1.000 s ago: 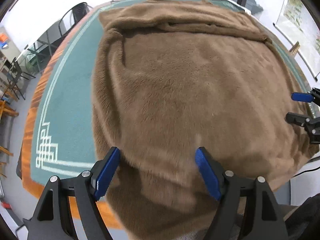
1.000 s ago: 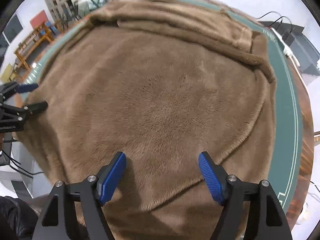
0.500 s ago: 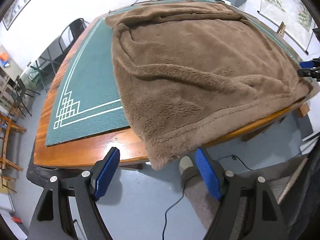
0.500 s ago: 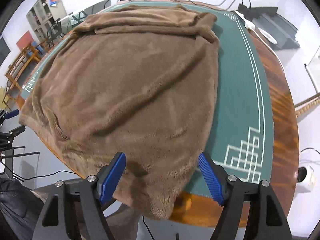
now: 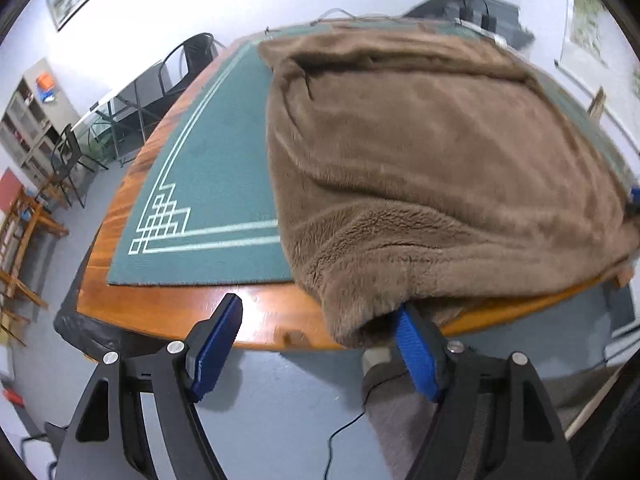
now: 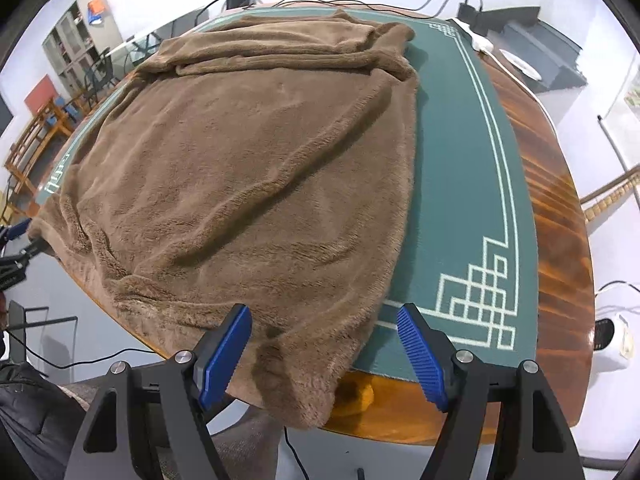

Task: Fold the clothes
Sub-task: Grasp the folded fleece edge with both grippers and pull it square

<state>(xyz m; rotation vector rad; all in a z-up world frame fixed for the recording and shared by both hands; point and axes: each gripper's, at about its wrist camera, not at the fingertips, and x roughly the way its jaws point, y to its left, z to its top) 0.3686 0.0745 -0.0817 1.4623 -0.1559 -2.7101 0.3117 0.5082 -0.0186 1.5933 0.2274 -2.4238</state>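
Left gripper and right gripper: jaws spread, pinching nothing, each at a near corner of the brown fleece garment. Garment overhangs the worktop's near edge, lying across the green mat to its far edge.

Bright, even indoor light; strong fisheye bending with dark corners. Left wrist view slightly motion-blurred. Glare on the glossy worktop edge.
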